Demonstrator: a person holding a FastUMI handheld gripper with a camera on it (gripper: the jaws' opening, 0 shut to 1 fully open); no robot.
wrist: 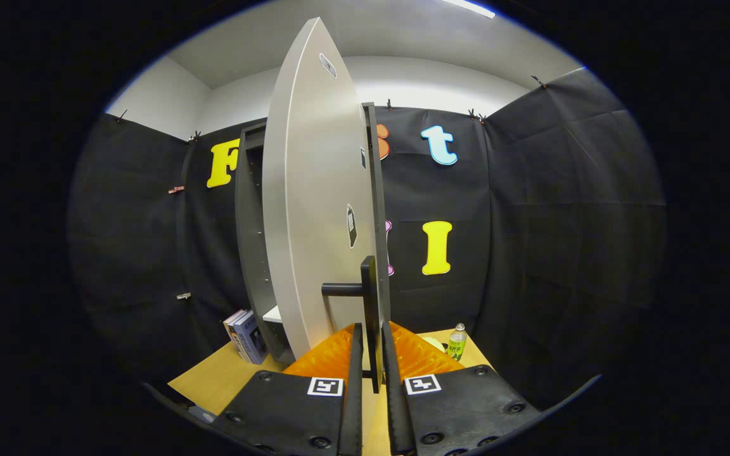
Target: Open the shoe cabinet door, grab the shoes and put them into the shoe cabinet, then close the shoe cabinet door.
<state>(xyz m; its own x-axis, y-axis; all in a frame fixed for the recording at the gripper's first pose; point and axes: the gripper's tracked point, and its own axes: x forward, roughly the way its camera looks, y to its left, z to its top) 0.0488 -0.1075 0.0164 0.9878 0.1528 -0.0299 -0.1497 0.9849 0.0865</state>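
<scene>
So you had the gripper (370, 354) clamped on the door handle (370, 310), both fingers pinching its upright bar. The shoe cabinet door (311, 209) stood swung open, with the shoe cabinet (248, 240) behind it to the left, some books (246, 335) leaning near its base, and a bottle (457, 342) sat off to the right on the table (213, 380).

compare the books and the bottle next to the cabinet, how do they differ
The books lean tilted by the shoe cabinet; the bottle stands upright, beyond the gripper, which is shut on the door handle. The books are broad and flat; the bottle is slim and clear. Both rest on the wooden surface.
</scene>
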